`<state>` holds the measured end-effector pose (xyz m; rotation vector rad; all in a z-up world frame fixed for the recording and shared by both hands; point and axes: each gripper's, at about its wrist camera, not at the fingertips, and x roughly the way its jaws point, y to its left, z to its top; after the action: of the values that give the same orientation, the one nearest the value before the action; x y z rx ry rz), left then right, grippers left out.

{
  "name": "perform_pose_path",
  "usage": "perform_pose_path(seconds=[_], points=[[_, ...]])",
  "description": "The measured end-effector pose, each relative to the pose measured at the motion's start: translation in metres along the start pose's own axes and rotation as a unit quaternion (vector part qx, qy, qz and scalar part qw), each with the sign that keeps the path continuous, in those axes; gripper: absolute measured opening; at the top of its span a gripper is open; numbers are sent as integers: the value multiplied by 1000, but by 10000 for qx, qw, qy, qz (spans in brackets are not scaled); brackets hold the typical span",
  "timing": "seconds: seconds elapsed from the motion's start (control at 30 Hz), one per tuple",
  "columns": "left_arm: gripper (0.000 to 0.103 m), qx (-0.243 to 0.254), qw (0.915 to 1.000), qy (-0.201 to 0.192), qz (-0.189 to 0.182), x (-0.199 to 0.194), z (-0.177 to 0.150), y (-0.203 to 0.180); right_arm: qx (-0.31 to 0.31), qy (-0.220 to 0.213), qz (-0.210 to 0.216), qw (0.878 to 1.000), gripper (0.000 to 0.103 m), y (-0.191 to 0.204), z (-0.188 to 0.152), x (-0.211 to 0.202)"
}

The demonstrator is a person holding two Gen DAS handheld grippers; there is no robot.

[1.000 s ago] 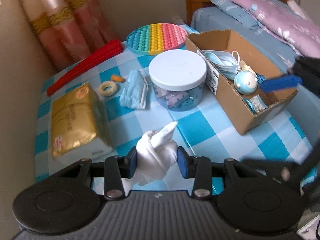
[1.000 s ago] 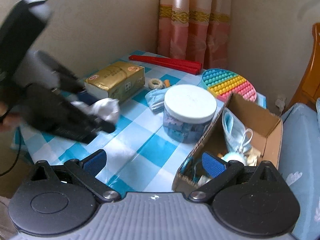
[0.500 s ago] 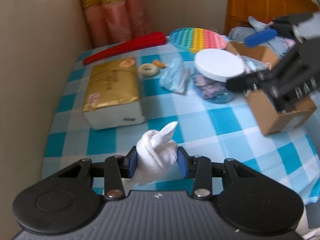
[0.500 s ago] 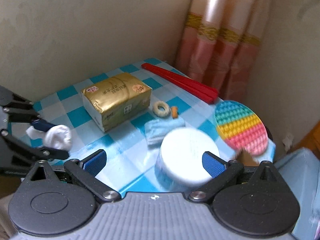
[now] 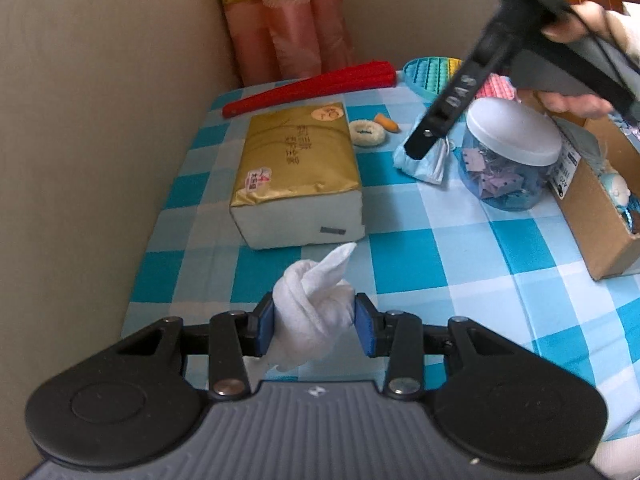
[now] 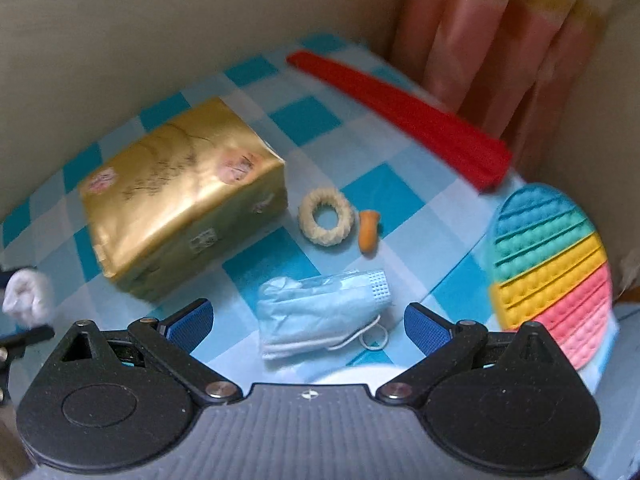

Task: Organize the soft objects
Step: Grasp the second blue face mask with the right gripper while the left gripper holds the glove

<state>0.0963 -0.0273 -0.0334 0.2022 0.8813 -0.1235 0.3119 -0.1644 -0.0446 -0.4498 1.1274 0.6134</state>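
Your right gripper (image 6: 308,326) swung from the cardboard box to hang wide open over the blue face mask (image 6: 324,312), lying crosswise between its jaws; your left gripper (image 5: 315,323) clamped the white cloth (image 5: 312,312).

Box (image 5: 596,216) cut off; jar (image 6: 360,374) mostly hidden.

Both wrist views down onto table (image 5: 404,256)
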Motion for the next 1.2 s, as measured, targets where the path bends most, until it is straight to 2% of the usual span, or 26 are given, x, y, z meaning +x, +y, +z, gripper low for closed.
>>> perform_pose_path(seconds=[0.17, 0.3, 0.47, 0.6, 0.7, 0.77, 0.87, 1.07, 1.2], points=[[40, -24, 10000, 29, -61, 4, 0, 2, 181, 489, 136, 9985, 103, -12, 13, 28], [40, -17, 9999, 58, -89, 8, 1, 3, 123, 689, 209, 9973, 103, -11, 17, 38], [40, 9, 9998, 93, -154, 11, 1, 3, -32, 805, 72, 9967, 103, -6, 19, 47], [40, 21, 9997, 102, -200, 12, 1, 4, -198, 877, -106, 9959, 93, 0, 20, 53], [40, 10, 9997, 112, -210, 13, 0, 5, -238, 860, -130, 9959, 88, 2, 20, 52], [40, 10, 9997, 128, -216, 14, 0, 6, -251, 839, -129, 9961, 79, 3, 21, 50], [40, 25, 9997, 148, -204, 15, 0, 5, -217, 797, -123, 9965, 74, 5, 23, 46], [40, 96, 9996, 179, -175, 15, 0, 4, -197, 644, -58, 9977, 68, 12, 23, 31], [40, 164, 9996, 192, -147, 12, -3, 4, -179, 468, 54, 9987, 67, 19, 20, 10]])
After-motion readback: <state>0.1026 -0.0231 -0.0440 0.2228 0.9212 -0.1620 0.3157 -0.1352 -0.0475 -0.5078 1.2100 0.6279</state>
